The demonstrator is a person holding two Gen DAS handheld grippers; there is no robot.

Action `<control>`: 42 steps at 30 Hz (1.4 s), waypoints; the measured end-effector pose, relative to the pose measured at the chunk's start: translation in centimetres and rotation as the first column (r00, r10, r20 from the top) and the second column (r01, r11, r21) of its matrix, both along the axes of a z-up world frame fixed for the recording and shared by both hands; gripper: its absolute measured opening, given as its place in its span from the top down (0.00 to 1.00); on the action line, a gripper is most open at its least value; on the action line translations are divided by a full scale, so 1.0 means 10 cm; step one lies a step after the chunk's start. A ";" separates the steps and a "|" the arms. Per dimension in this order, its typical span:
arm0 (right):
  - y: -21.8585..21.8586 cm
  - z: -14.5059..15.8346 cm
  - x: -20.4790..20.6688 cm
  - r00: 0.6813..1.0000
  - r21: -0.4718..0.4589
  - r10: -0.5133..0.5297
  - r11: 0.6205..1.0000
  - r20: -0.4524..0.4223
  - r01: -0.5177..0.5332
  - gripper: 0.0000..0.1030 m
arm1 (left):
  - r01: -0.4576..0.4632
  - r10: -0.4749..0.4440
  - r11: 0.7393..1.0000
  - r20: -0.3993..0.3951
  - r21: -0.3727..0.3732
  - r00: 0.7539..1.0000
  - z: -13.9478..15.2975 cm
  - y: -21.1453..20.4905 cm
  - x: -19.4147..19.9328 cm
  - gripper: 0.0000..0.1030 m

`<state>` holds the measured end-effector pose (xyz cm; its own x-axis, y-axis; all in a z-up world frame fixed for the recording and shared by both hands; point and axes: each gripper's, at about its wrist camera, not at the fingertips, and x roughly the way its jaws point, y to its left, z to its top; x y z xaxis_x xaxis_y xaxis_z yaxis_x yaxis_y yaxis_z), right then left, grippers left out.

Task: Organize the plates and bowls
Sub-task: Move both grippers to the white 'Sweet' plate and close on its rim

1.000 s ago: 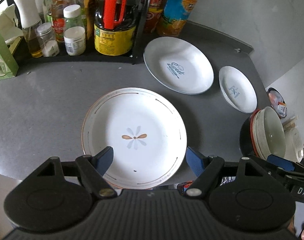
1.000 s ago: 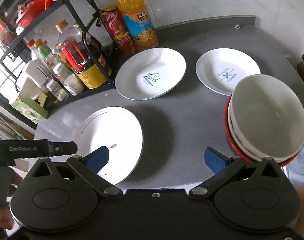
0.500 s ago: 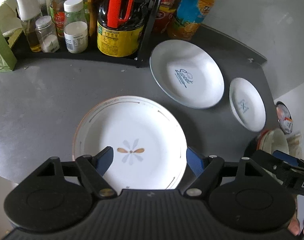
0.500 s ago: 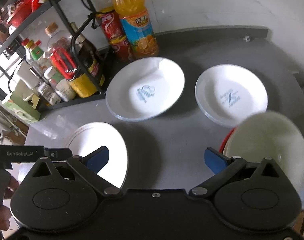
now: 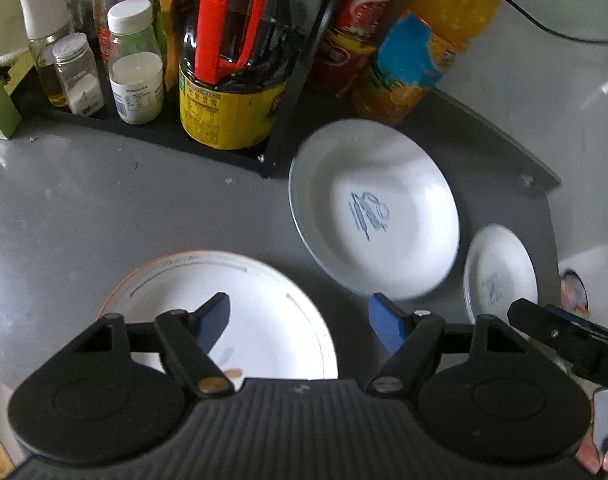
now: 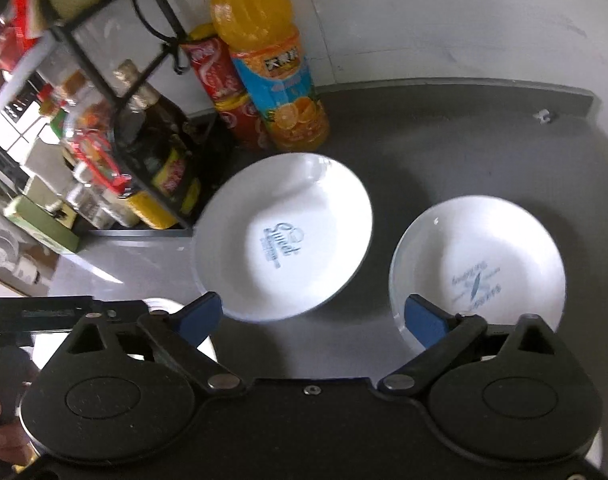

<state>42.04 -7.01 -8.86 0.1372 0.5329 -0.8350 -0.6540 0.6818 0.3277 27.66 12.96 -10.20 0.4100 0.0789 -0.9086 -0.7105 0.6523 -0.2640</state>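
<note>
- Left wrist view, nearest: the left gripper hangs with its blue pads spread wide and nothing between them. Right below and ahead lies the flower-pattern plate, flat on the grey countertop, its orange-brown rim line showing at the far edge. One blue pad overlaps the plate's face; whether it touches I cannot tell.
- Right wrist view, nearest: the right gripper is likewise spread and empty. Its left pad sits over the near rim of the deep white plate; its right pad over the near rim of the small white plate.
- The turning relation: the deep plate lies ahead and to the right of the left gripper, ahead and slightly left of the right one. The right gripper looks nearer to both printed plates; the left is nearer the flower plate. The plates are round, so no long axis; any near rim would serve for a pinch.
- Middle distance: the two printed plates sit just beside each other, apart, both flat.
- Writing: the deep plate carries blue script reading "Sweet"; the small plate's blue print is too small to read. The other gripper's black body at the left view's right edge shows "D".
- Farthest: an orange juice bottle with Chinese characters, red cans beside it, and a black rack of condiment bottles.
</note>
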 end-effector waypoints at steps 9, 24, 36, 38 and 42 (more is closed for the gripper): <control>0.28 -0.29 0.58 0.993 -0.034 0.109 0.993 -0.041 -0.110 0.36 | -0.138 0.139 0.990 0.004 -0.009 0.990 -0.20 0.15 0.31 0.41; 0.67 -0.76 1.20 0.983 -0.070 0.123 0.989 -0.135 -0.133 0.69 | -0.280 0.282 0.958 0.010 -0.064 0.959 -0.68 0.38 0.68 0.72; 0.80 -1.02 1.31 0.977 -0.089 0.112 0.988 -0.179 -0.130 0.86 | -0.314 0.314 0.947 -0.017 -0.063 0.949 -0.93 0.44 0.82 0.89; 0.82 -1.05 1.31 0.977 -0.092 0.111 0.987 -0.181 -0.130 0.86 | -0.322 0.322 0.944 -0.009 -0.067 0.947 -0.93 0.44 0.81 0.90; 0.74 -1.07 1.34 0.976 -0.062 0.095 0.992 -0.198 -0.109 0.88 | -0.329 0.331 0.941 0.015 -0.084 0.944 -0.94 0.45 0.74 0.90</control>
<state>55.41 0.43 -19.51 -0.0835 0.4730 -0.8771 -0.6500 0.6413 0.4077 35.03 17.42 -19.60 0.3992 0.1420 -0.9058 -0.8736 0.3587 -0.3288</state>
